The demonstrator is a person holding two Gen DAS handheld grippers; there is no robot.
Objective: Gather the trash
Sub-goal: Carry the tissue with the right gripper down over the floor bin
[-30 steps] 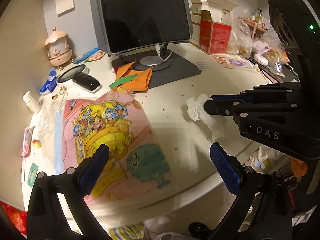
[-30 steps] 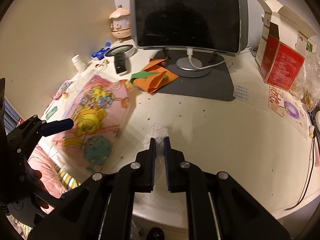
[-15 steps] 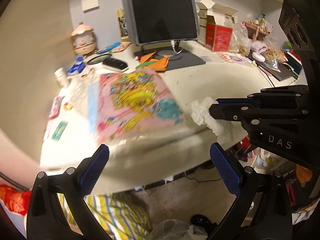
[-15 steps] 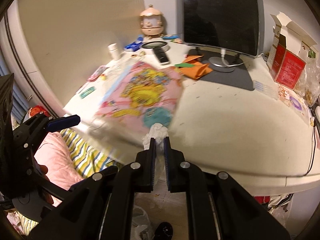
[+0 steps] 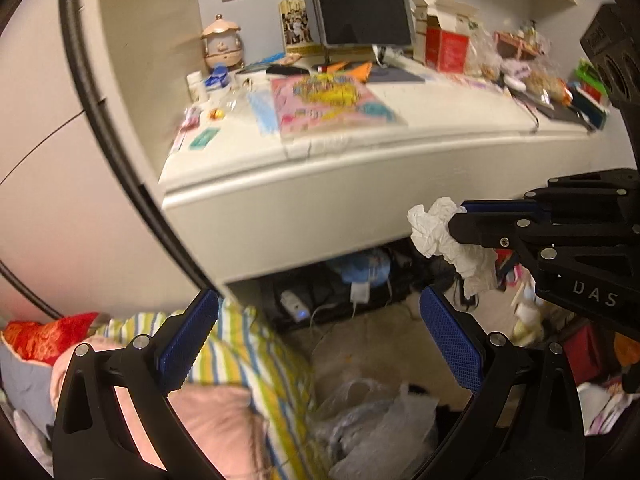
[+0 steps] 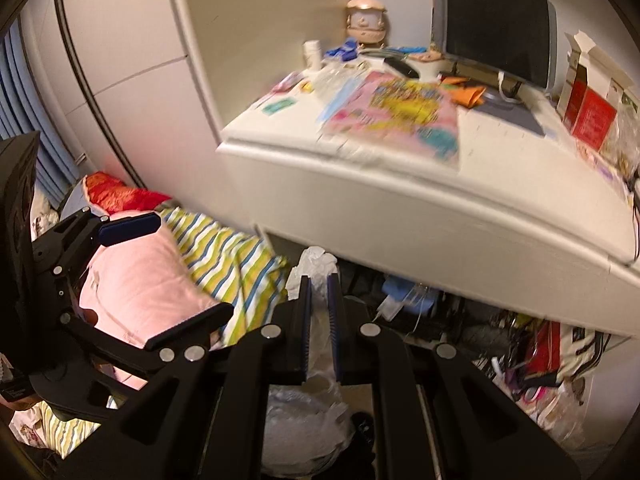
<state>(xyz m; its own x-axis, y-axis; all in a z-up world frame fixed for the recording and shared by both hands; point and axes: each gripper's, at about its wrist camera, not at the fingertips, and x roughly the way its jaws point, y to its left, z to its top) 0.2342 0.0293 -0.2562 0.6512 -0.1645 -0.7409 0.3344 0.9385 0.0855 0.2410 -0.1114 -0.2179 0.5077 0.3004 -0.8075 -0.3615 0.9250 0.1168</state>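
My right gripper [image 6: 317,292] is shut on a crumpled white tissue [image 6: 314,268]. It holds the tissue in the air in front of the desk edge, above a bin lined with a white plastic bag [image 6: 304,420]. The tissue [image 5: 444,236] and the right gripper [image 5: 460,216] also show at the right of the left wrist view. My left gripper [image 5: 316,340] is open and empty, low in front of the desk. The bag-lined bin [image 5: 372,420] lies below it.
The white desk [image 5: 320,184] carries a pink picture book [image 5: 328,100], orange paper [image 6: 468,94], a monitor [image 6: 496,20] and a red box [image 6: 588,112]. A pink pillow [image 6: 136,284] and striped bedding [image 6: 224,260] lie left of the bin. Cables and clutter sit under the desk.
Both grippers have dropped from above the desktop to below its front edge. The right gripper carried the tissue along and now holds it over the bin. The left stays open.
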